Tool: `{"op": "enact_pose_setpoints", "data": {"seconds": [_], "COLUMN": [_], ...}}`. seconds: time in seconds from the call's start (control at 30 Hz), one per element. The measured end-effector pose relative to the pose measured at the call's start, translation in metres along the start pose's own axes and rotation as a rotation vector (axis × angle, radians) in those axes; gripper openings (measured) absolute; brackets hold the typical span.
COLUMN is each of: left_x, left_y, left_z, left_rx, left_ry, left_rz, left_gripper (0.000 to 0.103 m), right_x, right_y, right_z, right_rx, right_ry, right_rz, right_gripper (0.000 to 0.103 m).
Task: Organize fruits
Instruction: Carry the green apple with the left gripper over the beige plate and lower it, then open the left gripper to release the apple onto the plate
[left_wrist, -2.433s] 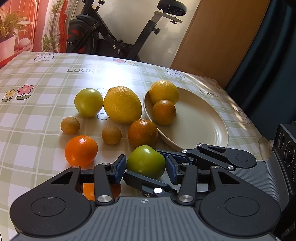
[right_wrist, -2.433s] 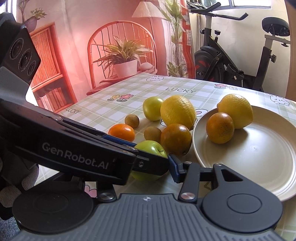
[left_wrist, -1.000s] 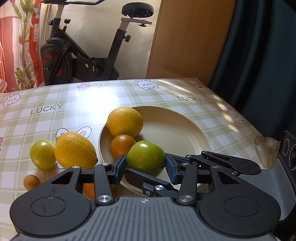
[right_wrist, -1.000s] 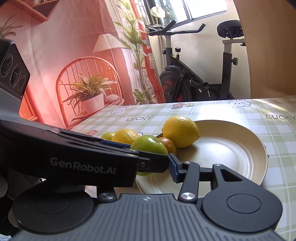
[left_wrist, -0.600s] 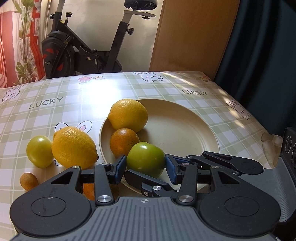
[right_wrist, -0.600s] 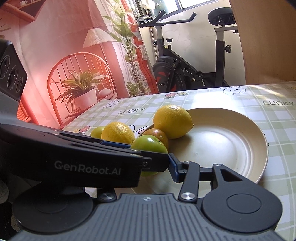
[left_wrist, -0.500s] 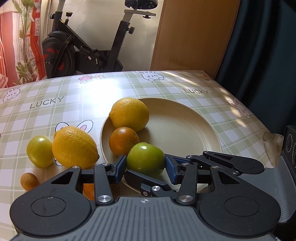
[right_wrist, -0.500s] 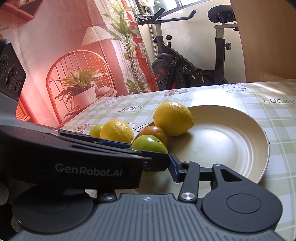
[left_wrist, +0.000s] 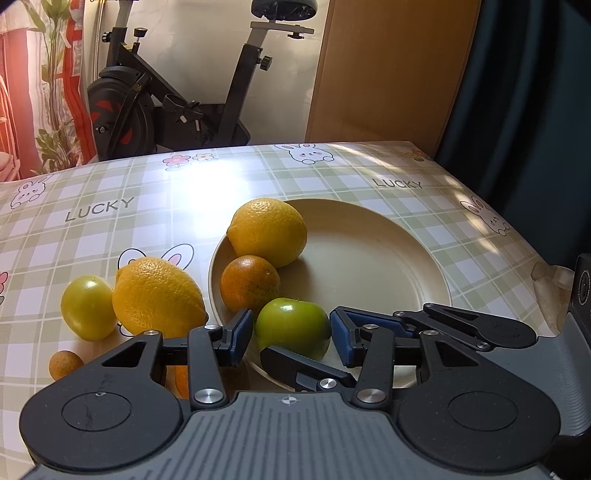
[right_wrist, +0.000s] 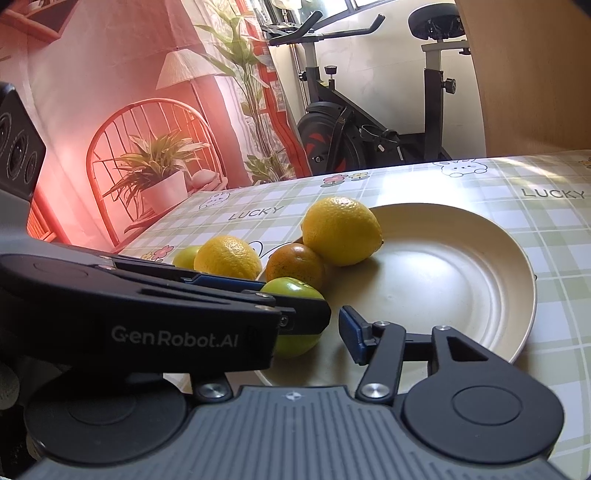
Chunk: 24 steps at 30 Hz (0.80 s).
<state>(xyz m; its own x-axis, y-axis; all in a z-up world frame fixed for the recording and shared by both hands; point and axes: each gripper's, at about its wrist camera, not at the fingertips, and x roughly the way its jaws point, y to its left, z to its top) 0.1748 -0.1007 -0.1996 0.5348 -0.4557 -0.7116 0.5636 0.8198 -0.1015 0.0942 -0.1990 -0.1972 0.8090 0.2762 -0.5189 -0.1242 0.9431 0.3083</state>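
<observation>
A green apple (left_wrist: 292, 326) rests on the near left part of the beige plate (left_wrist: 388, 258), beside a dark orange (left_wrist: 250, 283) and a lemon (left_wrist: 267, 232). My left gripper (left_wrist: 291, 330) is open, its blue pads a little apart from the apple on either side. In the right wrist view the apple (right_wrist: 295, 317) sits on the plate (right_wrist: 461, 266) behind the left gripper's finger. My right gripper (right_wrist: 332, 325) is open and empty; the left gripper hides its left finger.
Left of the plate on the checked tablecloth lie a second lemon (left_wrist: 157, 298), a yellow-green fruit (left_wrist: 86, 313), a small brown fruit (left_wrist: 64, 364) and an orange partly hidden behind my left finger (left_wrist: 181, 380). An exercise bike (left_wrist: 177, 107) stands behind the table.
The left gripper carried the apple from the table over to the plate, lowered it and opened; the apple now rests on the plate, free of the pads.
</observation>
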Motion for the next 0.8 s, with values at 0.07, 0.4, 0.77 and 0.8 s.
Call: {"op": "enact_pose_setpoints", "data": {"seconds": [0.07, 0.4, 0.77, 0.8], "left_x": [0.001, 0.000, -0.038, -0.044], "left_y": [0.001, 0.004, 0.013, 0.015], "left_z": [0.000, 0.001, 0.006, 0.006], "left_rx": [-0.003, -0.014, -0.091, -0.101], "left_ry": [0.002, -0.002, -0.103, -0.119], "left_rz": [0.005, 0.034, -0.060, -0.065], "left_gripper": [0.051, 0.051, 0.052, 0.052], "right_x": [-0.001, -0.004, -0.007, -0.008], "right_y": [-0.001, 0.005, 0.006, 0.006], "right_z": [0.000, -0.003, -0.005, -0.005], "right_rx": [0.008, -0.023, -0.024, -0.027], "right_ry": [-0.003, -0.015, -0.031, -0.036], "right_rz": [-0.002, -0.015, -0.013, -0.011], "right_gripper": [0.062, 0.063, 0.063, 0.064]}}
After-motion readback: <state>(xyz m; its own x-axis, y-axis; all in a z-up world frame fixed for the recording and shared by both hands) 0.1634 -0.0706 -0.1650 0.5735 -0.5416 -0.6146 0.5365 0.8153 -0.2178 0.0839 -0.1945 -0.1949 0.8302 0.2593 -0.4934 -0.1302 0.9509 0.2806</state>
